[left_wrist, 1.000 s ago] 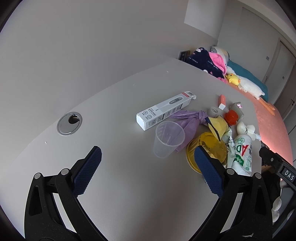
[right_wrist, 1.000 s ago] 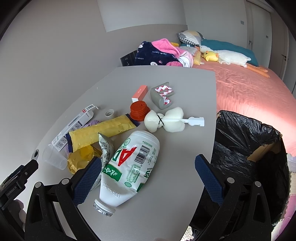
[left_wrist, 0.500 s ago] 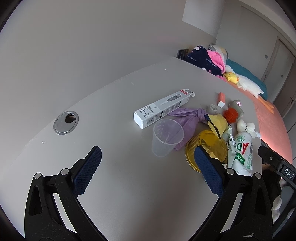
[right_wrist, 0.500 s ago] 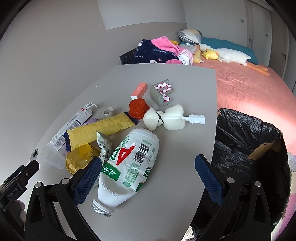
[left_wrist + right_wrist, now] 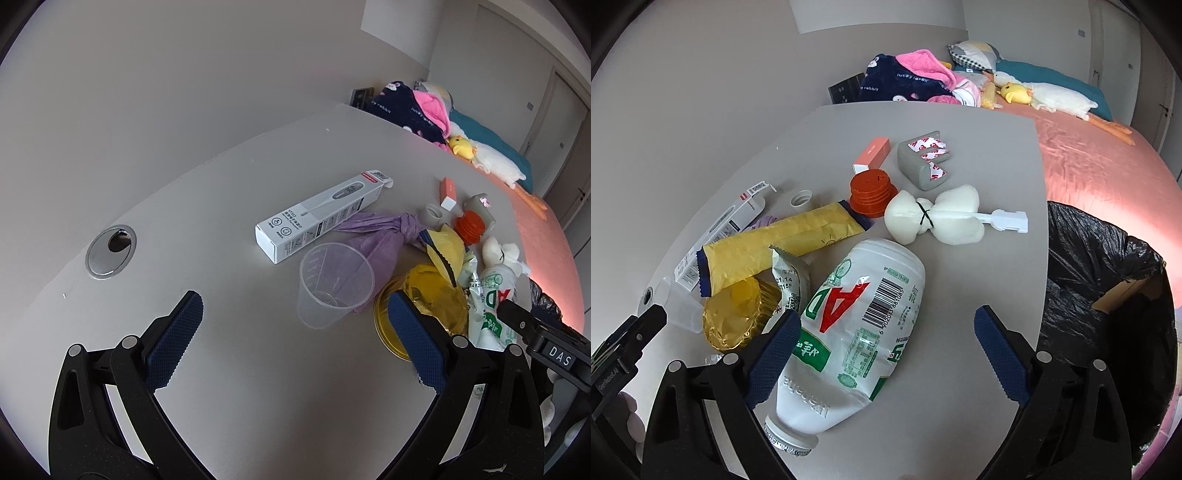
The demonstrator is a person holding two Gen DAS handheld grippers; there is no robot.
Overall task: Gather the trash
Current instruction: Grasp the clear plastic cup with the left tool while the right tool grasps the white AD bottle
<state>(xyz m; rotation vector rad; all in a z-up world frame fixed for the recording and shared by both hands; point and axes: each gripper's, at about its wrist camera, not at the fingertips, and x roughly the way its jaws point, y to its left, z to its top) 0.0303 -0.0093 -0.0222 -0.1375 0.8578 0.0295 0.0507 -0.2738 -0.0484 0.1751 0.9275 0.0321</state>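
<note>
Two empty grippers over a worktop of light trash.
Left gripper and right gripper both gape wide, holding nothing. Cup lies just ahead of the left: thin, springy, slippery; pinch its rim gently. Crushed bottle lies between the right fingers, near the bin: light, dented; grip across the body.

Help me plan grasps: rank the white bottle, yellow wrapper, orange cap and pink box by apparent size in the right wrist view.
1. white bottle, though it is nearest the camera
2. yellow wrapper
3. orange cap
4. pink box; close to the cap and farther off, so unsure.
</note>
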